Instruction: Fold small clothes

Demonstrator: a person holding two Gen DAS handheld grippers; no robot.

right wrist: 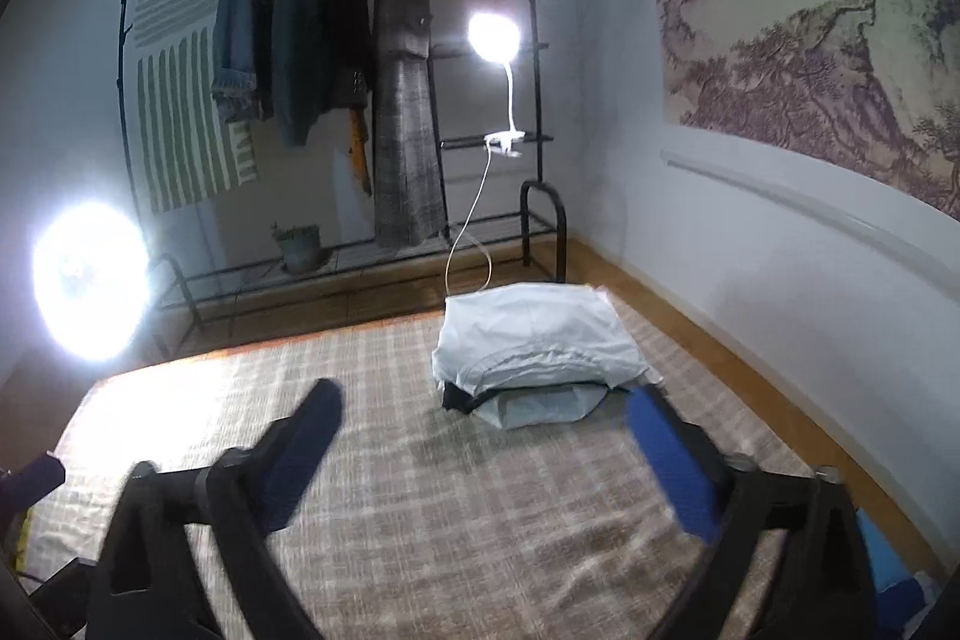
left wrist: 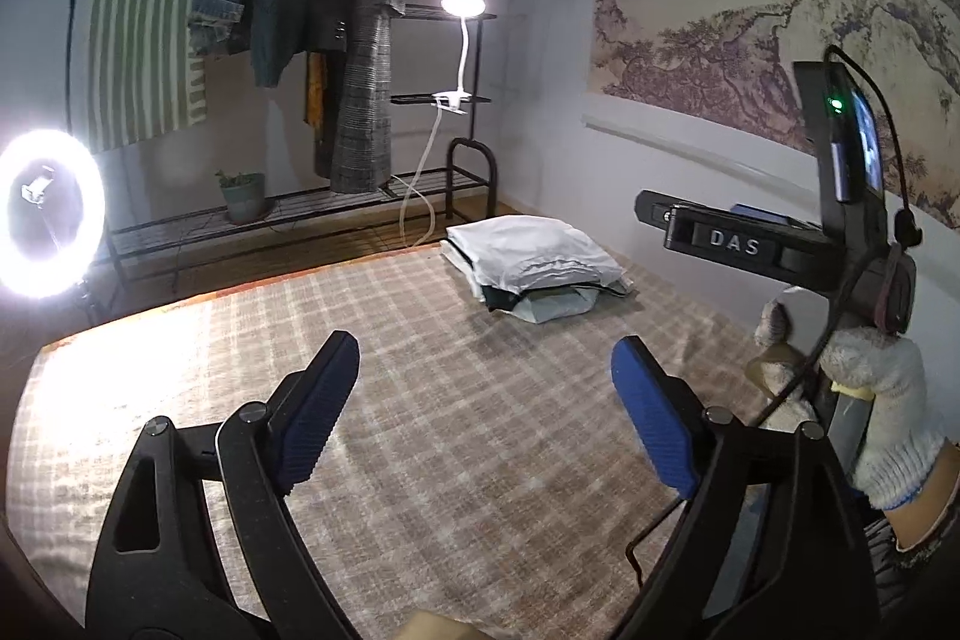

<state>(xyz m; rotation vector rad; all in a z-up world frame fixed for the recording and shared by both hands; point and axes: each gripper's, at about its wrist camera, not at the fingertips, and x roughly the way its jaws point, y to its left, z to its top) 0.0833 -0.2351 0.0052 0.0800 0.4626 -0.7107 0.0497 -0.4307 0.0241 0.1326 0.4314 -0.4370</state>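
Partly hidden under the white top garment, the lower pieces in your stack of folded clothes (right wrist: 540, 352) show only as dark and pale edges. Your left tool (left wrist: 483, 418) is spread wide with nothing between its blue pads. Your right tool (right wrist: 486, 454), blurred, is spread too, empty, just short of the stack. The stack sits near the far right edge of the checked mat (left wrist: 420, 370), leaving open mat before you.
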